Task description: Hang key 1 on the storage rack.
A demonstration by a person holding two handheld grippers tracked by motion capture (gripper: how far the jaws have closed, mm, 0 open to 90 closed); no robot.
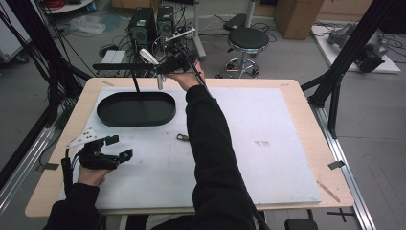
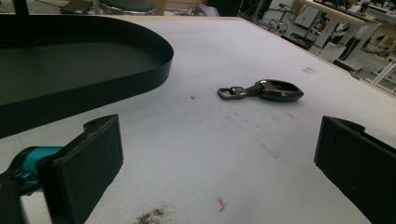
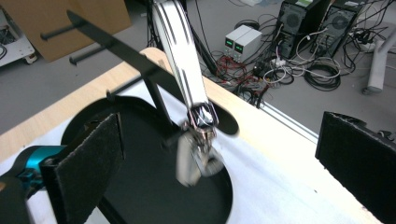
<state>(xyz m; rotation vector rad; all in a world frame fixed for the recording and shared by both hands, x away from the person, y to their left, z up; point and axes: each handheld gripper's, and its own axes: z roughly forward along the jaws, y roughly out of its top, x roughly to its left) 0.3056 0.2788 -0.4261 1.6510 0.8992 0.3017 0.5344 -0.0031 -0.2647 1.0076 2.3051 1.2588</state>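
Left tool [image 1: 118, 147] wide open, empty; right tool [image 1: 165, 64] open; black tray [image 1: 106, 115] empty.

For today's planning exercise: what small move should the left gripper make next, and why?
Probably ease the left gripper forward toward the dark metal clasp. Its jaws stand open with nothing between them, and the clasp lies flat on the white mat just ahead, apart from the black tray.

tray [image 1: 136, 109] far left | clasp [image 1: 182, 138] right, nearer the person
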